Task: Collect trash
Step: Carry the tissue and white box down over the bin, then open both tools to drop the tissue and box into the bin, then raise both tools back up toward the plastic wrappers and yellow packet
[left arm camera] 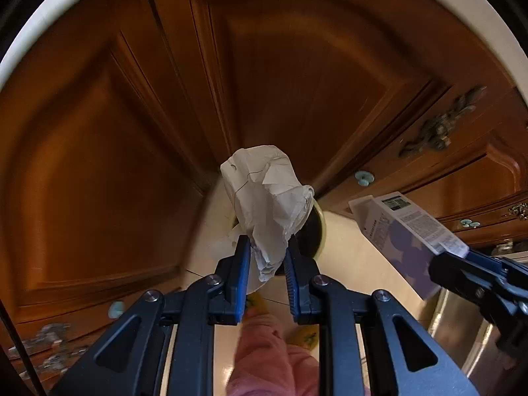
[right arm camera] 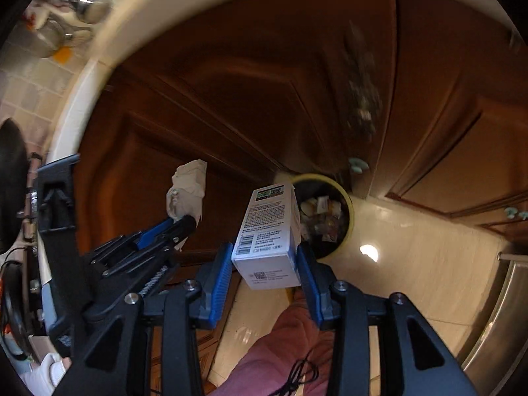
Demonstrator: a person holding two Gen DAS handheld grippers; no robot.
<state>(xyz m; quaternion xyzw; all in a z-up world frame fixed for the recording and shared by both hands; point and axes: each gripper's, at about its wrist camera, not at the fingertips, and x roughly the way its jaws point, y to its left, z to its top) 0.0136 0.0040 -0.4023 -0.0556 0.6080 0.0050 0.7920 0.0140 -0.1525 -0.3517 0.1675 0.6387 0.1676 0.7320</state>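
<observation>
My left gripper (left arm camera: 267,257) is shut on a crumpled white paper (left arm camera: 265,198), which hangs over a dark trash bin with a yellow rim (left arm camera: 317,227) on the floor below. In the right wrist view the same paper (right arm camera: 188,186) shows at left in the left gripper (right arm camera: 180,224). My right gripper (right arm camera: 264,264) is shut on a white and purple carton box (right arm camera: 267,231), held just left of the bin (right arm camera: 333,217), which holds several bits of trash. The carton (left arm camera: 406,231) and the right gripper (left arm camera: 442,260) also show at right in the left wrist view.
Brown wooden cabinet doors (left arm camera: 132,115) fill the background, with a cream countertop edge (left arm camera: 49,26) above. The floor is pale glossy tile (right arm camera: 412,264). A steel appliance (right arm camera: 495,313) stands at right. A person's pink trouser leg (right arm camera: 274,353) is below the grippers.
</observation>
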